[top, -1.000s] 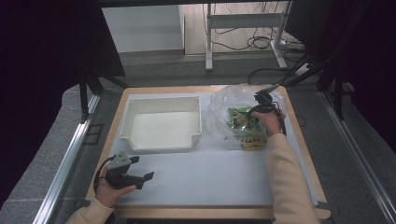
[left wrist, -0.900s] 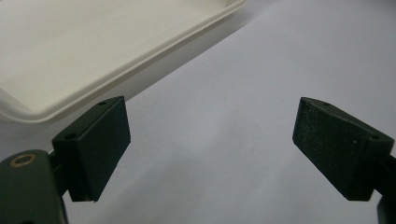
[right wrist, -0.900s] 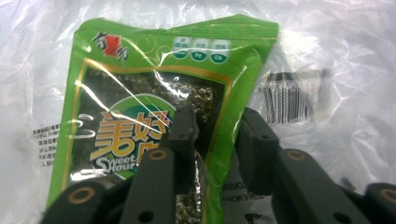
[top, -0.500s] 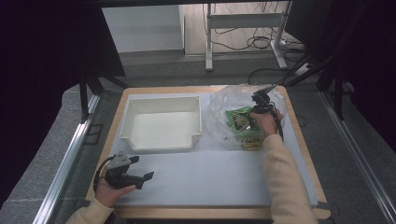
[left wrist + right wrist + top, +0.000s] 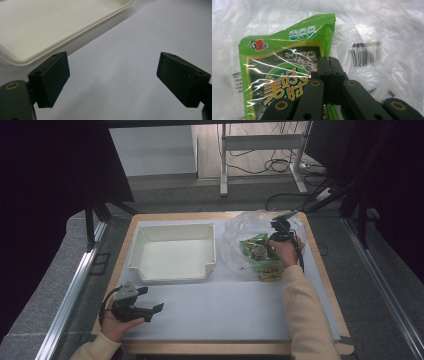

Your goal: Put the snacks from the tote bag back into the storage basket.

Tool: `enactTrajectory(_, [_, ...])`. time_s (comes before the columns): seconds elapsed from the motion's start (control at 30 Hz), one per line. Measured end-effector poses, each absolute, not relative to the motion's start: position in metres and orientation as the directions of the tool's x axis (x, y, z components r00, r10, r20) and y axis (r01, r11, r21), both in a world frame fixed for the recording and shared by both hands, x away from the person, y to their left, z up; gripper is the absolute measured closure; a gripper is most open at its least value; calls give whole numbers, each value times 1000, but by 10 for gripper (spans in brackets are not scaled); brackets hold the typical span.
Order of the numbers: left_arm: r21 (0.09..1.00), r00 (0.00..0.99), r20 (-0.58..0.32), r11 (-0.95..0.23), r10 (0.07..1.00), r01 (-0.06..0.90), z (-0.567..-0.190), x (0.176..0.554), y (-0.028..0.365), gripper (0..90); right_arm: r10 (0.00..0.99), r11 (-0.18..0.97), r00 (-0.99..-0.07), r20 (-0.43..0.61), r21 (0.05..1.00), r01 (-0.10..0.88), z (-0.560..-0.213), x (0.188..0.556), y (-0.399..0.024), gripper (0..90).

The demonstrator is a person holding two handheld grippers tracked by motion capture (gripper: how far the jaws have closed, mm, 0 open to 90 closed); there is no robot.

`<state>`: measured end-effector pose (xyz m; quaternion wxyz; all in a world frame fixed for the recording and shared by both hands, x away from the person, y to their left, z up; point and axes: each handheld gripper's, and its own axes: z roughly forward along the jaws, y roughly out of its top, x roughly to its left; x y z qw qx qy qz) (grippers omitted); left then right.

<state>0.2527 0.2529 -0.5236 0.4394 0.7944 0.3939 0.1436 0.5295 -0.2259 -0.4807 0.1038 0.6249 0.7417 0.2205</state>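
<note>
Your right gripper has just drawn its jaws together, pinching the crinkly clear plastic bag over the glossy green snack packet inside it, at the table's far right. Your left gripper rests spread and empty on the matte sheet near the smooth, shallow white tray, which holds nothing.

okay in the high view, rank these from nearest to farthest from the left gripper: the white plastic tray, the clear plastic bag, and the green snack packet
1. White plastic tray: just beyond the left gripper, toward the table's far side.
2. Clear plastic bag: right of the tray; its near edge comes first.
3. Green snack packet: inside the bag, under the right gripper.
</note>
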Motion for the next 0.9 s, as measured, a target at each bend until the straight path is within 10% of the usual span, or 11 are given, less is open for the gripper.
enactTrajectory(0.9, [814, 647, -122, -297, 753, 500, -523, 253, 255, 113, 955, 79, -236, 180, 611, 788, -444, 511, -240, 895])
